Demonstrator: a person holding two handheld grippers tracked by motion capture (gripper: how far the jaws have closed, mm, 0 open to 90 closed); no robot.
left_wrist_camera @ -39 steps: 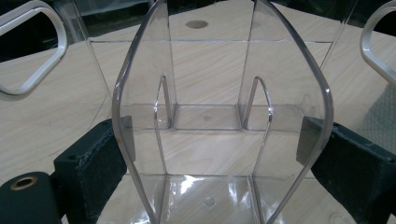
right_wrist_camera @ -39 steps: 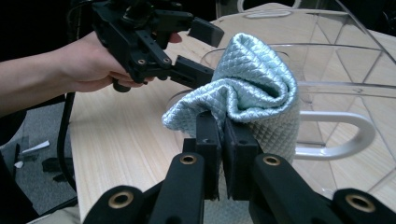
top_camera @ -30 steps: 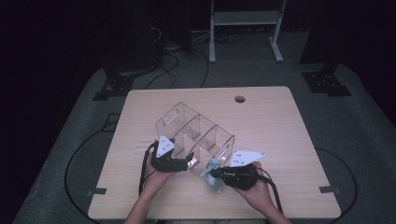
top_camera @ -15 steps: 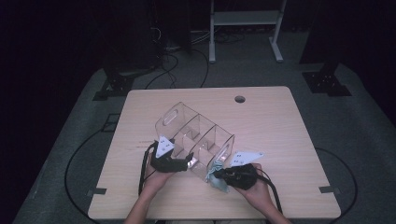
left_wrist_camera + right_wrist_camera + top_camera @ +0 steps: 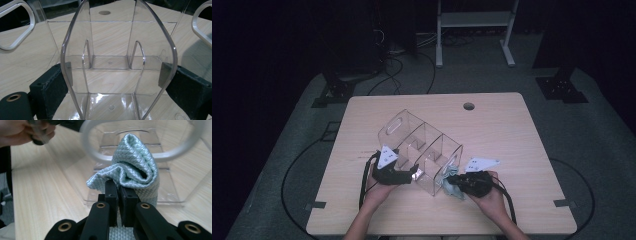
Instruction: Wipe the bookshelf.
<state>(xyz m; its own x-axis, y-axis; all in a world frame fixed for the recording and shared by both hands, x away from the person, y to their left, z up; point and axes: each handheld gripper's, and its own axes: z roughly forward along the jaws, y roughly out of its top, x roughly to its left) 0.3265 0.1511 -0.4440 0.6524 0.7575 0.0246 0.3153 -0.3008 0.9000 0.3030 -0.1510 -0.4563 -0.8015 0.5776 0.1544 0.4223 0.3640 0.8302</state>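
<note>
On a wooden table (image 5: pixel 522 130), the left gripper (image 5: pixel 404 175) clamps its 2 jaws on a clear plastic organizer (image 5: pixel 422 145). The right gripper (image 5: pixel 119 202) is closed tight on a pale green cloth (image 5: pixel 135 167) at the organizer's end handle (image 5: pixel 140 152).

A: High view sits above my side, looking forward and down on the table (image 5: pixel 512 130).
B: Yours?
A: Each rides my jaws, very close. All three share the organizer (image 5: pixel 422 145) (image 5: pixel 117 62) (image 5: pixel 140 147).

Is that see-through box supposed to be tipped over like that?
It does look odd: the clear plastic organizer lies on its side on the table, open ends facing the person. The left gripper clamps its wall; the right gripper pinches a crumpled pale green cloth.
</note>
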